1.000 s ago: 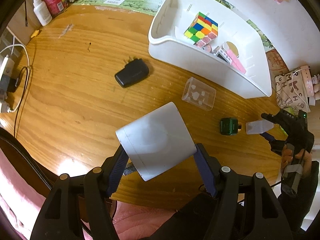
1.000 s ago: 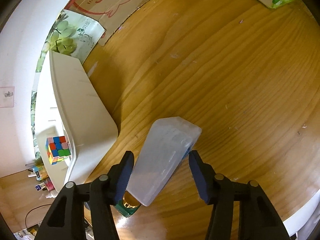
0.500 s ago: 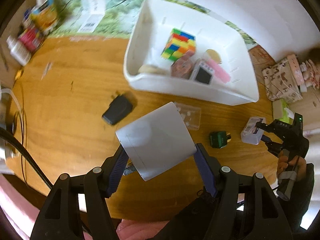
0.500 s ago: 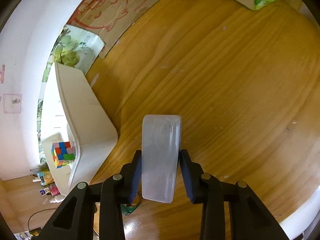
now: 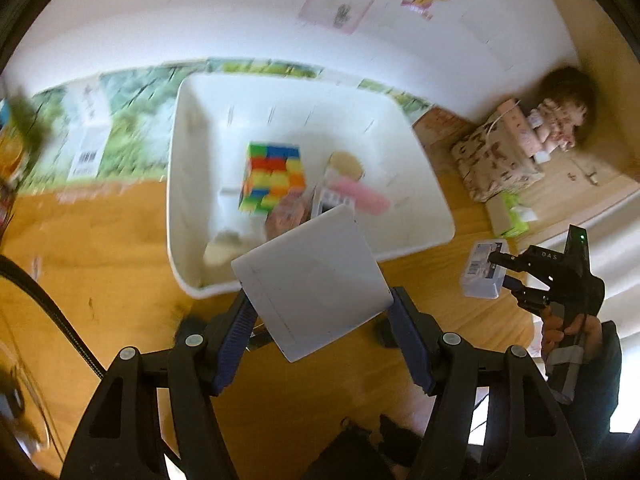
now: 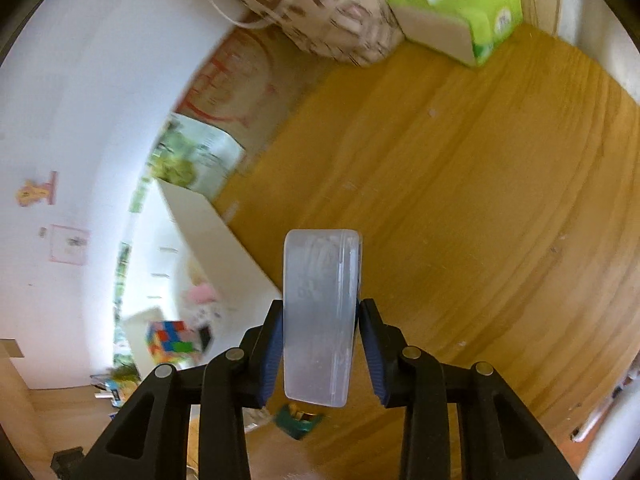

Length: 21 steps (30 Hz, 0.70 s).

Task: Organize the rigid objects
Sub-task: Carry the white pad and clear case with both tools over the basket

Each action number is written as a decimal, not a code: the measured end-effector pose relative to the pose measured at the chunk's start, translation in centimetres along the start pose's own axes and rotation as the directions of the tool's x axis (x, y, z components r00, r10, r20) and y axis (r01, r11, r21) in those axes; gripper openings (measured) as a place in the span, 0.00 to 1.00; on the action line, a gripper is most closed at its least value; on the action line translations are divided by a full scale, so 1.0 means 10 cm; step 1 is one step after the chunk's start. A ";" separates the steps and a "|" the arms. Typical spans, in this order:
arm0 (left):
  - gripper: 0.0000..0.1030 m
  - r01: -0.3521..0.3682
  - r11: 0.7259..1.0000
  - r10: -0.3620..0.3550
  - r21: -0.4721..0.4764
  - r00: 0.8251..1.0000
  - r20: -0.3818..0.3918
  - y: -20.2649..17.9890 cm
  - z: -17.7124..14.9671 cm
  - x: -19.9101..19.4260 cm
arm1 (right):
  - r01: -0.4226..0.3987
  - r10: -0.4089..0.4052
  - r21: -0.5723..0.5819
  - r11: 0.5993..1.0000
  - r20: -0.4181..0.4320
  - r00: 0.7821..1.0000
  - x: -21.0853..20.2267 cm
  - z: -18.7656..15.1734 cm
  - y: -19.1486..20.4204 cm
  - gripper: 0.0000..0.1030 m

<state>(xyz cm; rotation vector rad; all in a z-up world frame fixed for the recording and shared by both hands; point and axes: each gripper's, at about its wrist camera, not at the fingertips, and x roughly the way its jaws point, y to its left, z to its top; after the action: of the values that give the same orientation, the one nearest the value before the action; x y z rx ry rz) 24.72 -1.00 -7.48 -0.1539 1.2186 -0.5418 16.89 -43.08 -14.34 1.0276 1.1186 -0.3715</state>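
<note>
My left gripper (image 5: 320, 300) is shut on a flat white box (image 5: 312, 280), held tilted above the near rim of the white bin (image 5: 176, 200). In the bin lie a colourful puzzle cube (image 5: 272, 178), a pink item (image 5: 362, 196) and other small things. My right gripper (image 6: 320, 344) is shut on a frosted plastic case (image 6: 320, 312), held off the wooden table to the right of the bin (image 6: 208, 232). From the left wrist view that right gripper (image 5: 502, 270) and its case (image 5: 482, 270) show at the right, with a hand behind them.
A small green object (image 6: 298, 422) lies on the table below the frosted case. A green tissue box (image 6: 472, 8) and a patterned bag (image 6: 320, 8) stand by the wall at the table's far right. Printed paper (image 5: 92, 136) leans against the wall left of the bin.
The right gripper's fingers closed on the frosted case and lifted it off the table. The left gripper carried the white box towards the bin, now over its near rim.
</note>
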 end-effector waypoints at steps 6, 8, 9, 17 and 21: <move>0.68 0.070 0.997 -0.072 0.023 0.986 0.149 0.17 0.20 -0.02 | -0.093 0.102 -0.097 0.991 0.092 0.990 -0.16 -0.11 0.34 0.36; 0.68 0.070 0.997 -0.074 0.028 0.979 0.190 0.19 0.24 -0.02 | -0.116 0.131 -0.131 0.984 0.105 0.986 -0.18 -0.15 0.46 0.36; 0.68 0.071 0.997 -0.076 0.032 0.975 0.211 0.20 0.24 -0.03 | -0.127 0.144 -0.148 0.981 0.109 0.984 -0.18 -0.16 0.52 0.36; 0.68 0.105 0.993 -0.115 0.047 0.928 0.354 0.31 0.29 -0.02 | -0.228 0.273 -0.304 0.925 0.113 0.955 -0.07 -0.31 0.92 0.36; 0.68 0.055 0.997 -0.076 0.062 0.916 0.394 0.33 0.32 0.02 | -0.262 0.320 -0.393 0.881 0.087 0.943 0.02 -0.43 1.13 0.36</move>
<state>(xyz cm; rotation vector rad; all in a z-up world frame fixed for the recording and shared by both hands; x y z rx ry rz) 28.77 1.21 -7.79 -0.2505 0.8052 -0.5670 22.55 -33.60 -9.28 0.7933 0.8392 0.0148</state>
